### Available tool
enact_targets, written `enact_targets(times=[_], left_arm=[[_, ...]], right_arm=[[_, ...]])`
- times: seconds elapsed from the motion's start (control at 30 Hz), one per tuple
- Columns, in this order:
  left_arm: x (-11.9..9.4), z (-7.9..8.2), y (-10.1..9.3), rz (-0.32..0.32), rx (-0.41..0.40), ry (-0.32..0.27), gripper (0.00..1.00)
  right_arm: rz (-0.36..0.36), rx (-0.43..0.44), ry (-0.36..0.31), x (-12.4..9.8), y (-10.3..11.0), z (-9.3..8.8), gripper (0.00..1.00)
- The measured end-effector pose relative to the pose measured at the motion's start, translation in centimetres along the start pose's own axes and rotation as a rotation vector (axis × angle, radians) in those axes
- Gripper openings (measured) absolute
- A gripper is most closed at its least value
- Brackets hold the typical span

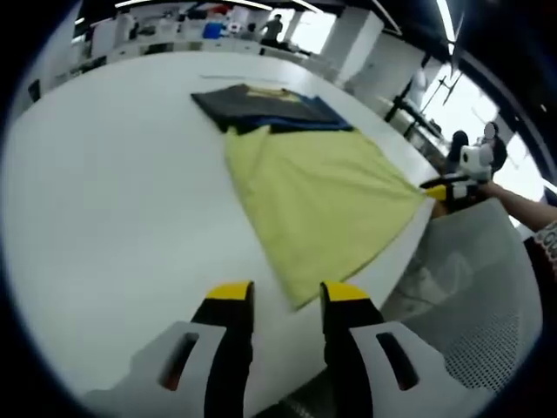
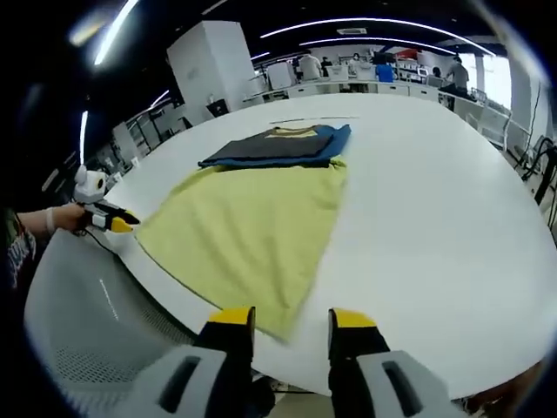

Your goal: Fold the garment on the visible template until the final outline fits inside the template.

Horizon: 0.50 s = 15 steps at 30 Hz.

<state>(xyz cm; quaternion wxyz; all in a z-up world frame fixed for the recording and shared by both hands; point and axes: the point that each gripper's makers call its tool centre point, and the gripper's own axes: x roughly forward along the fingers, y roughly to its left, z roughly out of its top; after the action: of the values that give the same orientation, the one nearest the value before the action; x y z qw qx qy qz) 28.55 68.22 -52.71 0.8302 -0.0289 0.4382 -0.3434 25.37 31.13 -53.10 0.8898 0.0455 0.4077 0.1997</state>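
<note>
One yellow garment (image 1: 322,205) lies spread flat on the white table (image 1: 113,218), its near hem along the table's near edge and its far end touching a stack of folded dark clothes (image 1: 270,106), in which at least two pieces can be told apart, a dark grey and a blue. No template outline can be made out on the table. The two grippers hover at the near edge, one toward each near corner of the garment: the left gripper (image 1: 285,300) and the right gripper (image 2: 287,320) both stand with jaws parted and nothing between them, just short of the cloth. This looks like the start of a fold, with the corners not yet taken. The next move likely calls for each gripper to close on its near corner, then carry the hem toward the far end together, keeping the cloth even and on the table
</note>
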Motion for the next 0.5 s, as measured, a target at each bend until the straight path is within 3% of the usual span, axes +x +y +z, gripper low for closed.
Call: enact_targets(times=[0.1, 0.37, 0.5], left_arm=[[0.1, -0.2, 0.1, -0.004, -0.015, 0.002, 0.23], [0.4, -0.2, 0.1, -0.004, -0.059, 0.018, 0.20], [1.0, -0.6, -0.6, -0.020, -0.069, 0.040, 0.13]], right_arm=[[0.002, 0.005, -0.001, -0.1, 0.2, 0.0, 0.18], [0.013, 0.033, 0.015, 0.2, 0.3, -0.8, 0.12], [0.012, 0.057, 0.012, 0.5, 0.1, -0.9, 0.08]])
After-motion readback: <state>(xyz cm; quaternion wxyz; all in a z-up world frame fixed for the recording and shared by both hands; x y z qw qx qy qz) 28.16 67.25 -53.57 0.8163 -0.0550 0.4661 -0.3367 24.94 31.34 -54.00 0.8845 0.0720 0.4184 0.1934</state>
